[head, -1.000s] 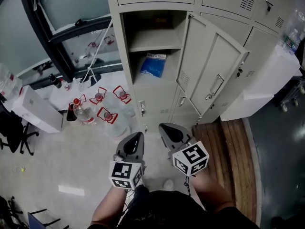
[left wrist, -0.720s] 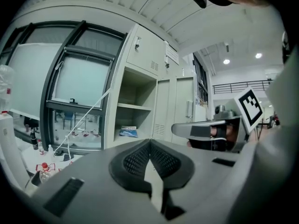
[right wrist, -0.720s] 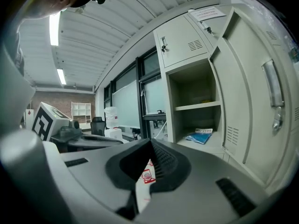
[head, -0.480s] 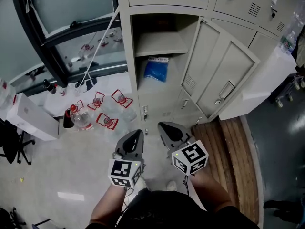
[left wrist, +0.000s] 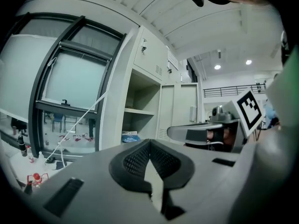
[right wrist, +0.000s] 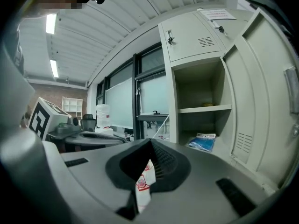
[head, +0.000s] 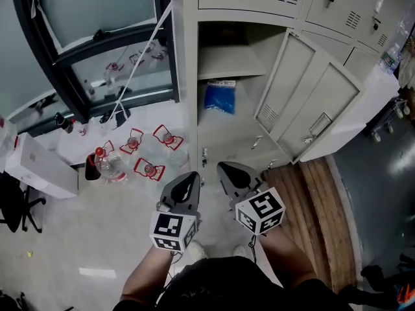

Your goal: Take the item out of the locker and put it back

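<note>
Grippers hang side by side before the person, left gripper (head: 190,179) and right gripper (head: 227,171) both with jaws pressed together and nothing in them, aimed at the open locker (head: 188,89). To my eye the trouble starts underfoot: bottles (head: 130,154) clutter the left, easy to kick on a step forward. Next, the door (head: 305,102) swung out at the right could catch the right gripper going in. Jaws left closed would only shove the blue bag (head: 220,97) deeper; it lies on the locker's lower level, under a shelf (head: 233,63). Pale floor (head: 84,232) runs to the locker, wooden boards (head: 318,199) at the right, a dark-framed window (head: 97,24) beyond the bottles.
</note>
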Available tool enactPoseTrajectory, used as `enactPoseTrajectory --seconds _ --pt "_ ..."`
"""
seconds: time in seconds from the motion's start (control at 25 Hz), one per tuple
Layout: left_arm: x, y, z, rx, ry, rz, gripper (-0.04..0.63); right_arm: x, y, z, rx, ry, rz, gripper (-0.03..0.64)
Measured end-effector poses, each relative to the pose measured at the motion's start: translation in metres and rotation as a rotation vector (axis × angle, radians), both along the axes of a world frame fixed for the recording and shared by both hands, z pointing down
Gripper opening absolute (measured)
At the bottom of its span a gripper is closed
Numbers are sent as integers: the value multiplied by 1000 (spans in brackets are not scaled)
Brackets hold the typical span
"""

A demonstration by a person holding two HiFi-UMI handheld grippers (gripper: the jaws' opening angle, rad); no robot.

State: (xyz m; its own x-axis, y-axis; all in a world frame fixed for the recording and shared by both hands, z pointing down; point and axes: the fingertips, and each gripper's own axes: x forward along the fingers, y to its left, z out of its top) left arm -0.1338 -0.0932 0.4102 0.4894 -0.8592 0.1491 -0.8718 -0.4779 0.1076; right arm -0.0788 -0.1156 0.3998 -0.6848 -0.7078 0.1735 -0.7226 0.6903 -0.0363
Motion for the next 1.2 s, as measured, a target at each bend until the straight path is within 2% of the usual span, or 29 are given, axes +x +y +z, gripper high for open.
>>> enactPoseTrajectory --seconds 0.32,0.6,0.88,0.96,1.2 --pt "-14 -11 -4 14 -3 43 5 -15 -11 -6 22 8 43 0" --pt "-3 -23 2 5 -2 60 5 -5 -30 -7 33 11 60 2" --pt "11 -53 6 4 7 28 5 13 -69 -5 42 30 43 2" --pt "15 -64 8 -1 7 14 5 16 -84 -2 32 30 20 35" --pt "23 -99 14 -8 9 -26 5 23 -130 9 23 62 -23 51"
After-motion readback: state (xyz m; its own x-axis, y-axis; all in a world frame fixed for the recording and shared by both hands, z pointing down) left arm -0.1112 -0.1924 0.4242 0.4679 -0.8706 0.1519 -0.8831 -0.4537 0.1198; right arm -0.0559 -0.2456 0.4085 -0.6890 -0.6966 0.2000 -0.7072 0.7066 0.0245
